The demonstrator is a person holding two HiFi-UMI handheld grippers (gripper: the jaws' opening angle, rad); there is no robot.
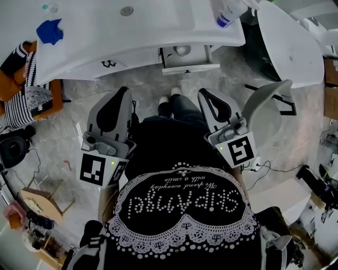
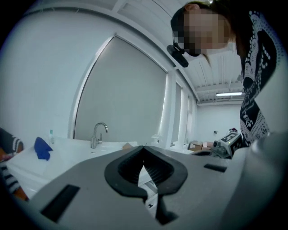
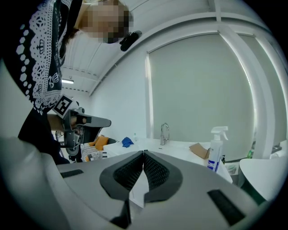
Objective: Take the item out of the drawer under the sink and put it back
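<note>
While the drawer (image 1: 196, 66) under the sink (image 1: 158, 21) stands open, a pale round item (image 1: 182, 50) lies inside it. Both tools hang well short of it, level with the person's legs: the left tool (image 1: 124, 90) and the right tool (image 1: 203, 92) each have their jaws pressed together, holding nothing. A blue cloth (image 1: 51, 30) and a spray bottle (image 1: 228, 12) rest on the desk (image 1: 84, 47).

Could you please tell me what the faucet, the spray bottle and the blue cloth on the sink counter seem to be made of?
Faucet: likely polished metal, chrome-like, given its silvery sheen.
Spray bottle: probably white plastic, smooth, with a moulded trigger head.
Blue cloth: apparently soft matte fabric, lying crumpled in folds.
</note>
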